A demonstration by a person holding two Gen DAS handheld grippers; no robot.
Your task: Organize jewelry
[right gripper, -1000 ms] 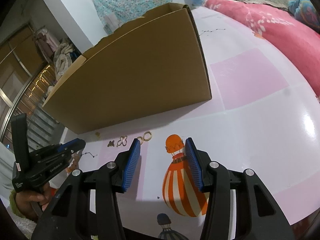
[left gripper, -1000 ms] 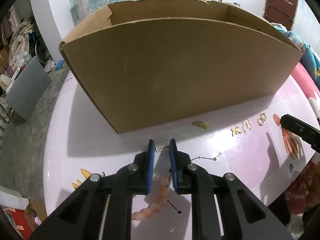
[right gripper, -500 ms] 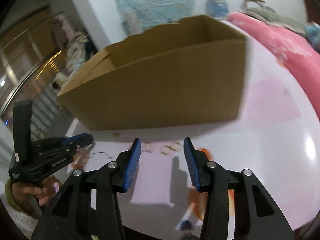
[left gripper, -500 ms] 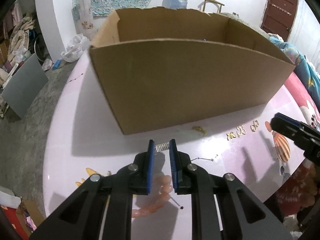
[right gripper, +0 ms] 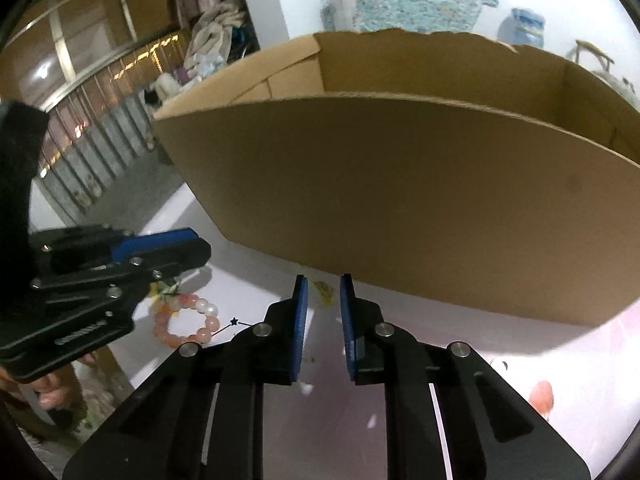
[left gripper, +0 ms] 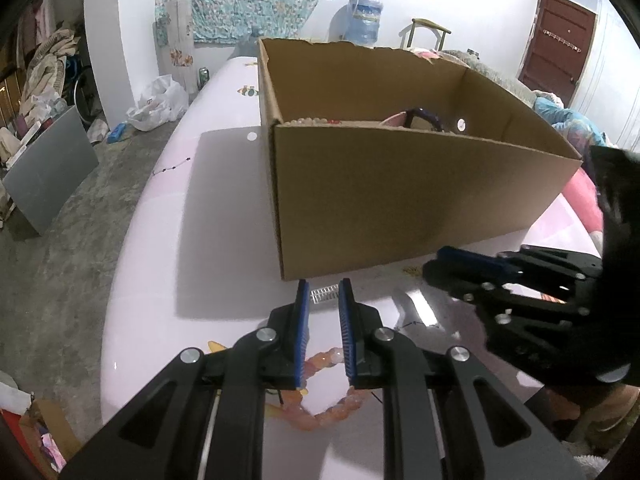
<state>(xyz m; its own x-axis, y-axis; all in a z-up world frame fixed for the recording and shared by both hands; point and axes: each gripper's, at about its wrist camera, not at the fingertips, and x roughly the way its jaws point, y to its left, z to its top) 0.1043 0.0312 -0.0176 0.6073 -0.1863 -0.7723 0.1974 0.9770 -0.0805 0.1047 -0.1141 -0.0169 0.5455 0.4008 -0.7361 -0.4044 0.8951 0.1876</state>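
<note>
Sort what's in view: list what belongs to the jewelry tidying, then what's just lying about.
Job: cardboard box; pink bead bracelet; silver clip in left tool; gold piece.
Lying about: water jug; white plastic bag; grey board.

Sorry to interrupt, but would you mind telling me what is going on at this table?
A person is sorting jewelry into a cardboard box with two handheld tongs. The left tongs pinch a small silver clasp-like piece before the box. The right tongs are closing over a small gold piece. A pink bead bracelet lies on the table.
</note>
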